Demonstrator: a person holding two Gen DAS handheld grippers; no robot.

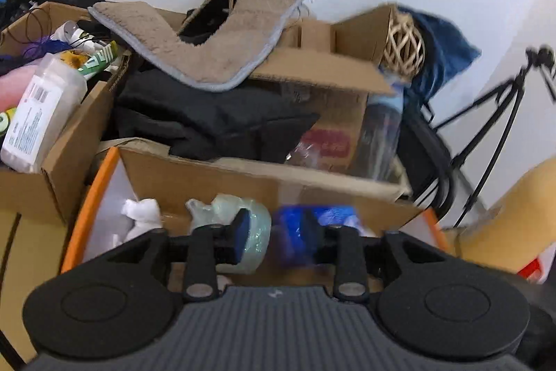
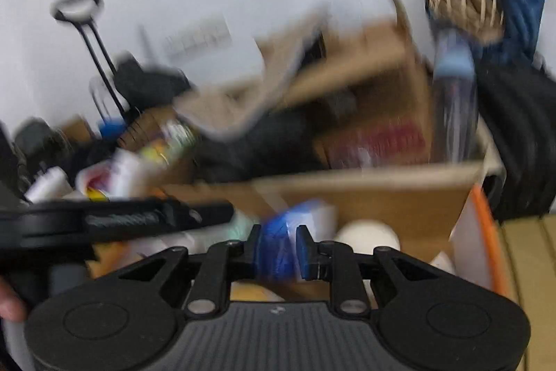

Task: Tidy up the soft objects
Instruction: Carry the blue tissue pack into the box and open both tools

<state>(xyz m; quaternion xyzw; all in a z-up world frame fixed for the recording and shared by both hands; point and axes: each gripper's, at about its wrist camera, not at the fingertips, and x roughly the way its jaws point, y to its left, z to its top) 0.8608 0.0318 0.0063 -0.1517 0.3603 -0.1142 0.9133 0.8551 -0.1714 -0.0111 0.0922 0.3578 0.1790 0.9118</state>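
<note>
Left wrist view looks over a heap of cardboard boxes against a white wall. The left gripper has its jaws partly apart with nothing pinched: a clear-wrapped pale bundle shows behind the left pad, and a blue soft package sits behind the right one, but neither pad presses on them. Both lie in the orange-rimmed bin below, next to a white crumpled cloth. Further back, a tan fleece mat drapes over a cardboard box, with black fabric folded under it and a woven rattan ball near a dark blue cloth.

Right wrist view is badly smeared by motion. The right gripper has its jaws drawn close on the blue soft package, which fills the narrow gap between the pads and bulges above them; it looks clamped. The left gripper crosses the left side in profile, and a white rounded object rests in the bin just right of the package.

To do this step well, I would keep the right grip firm but not crushing, since the wrapper looks slippery, and slow the carry so the package does not swing loose. The free left jaws should stay clear of the package's path.
</note>
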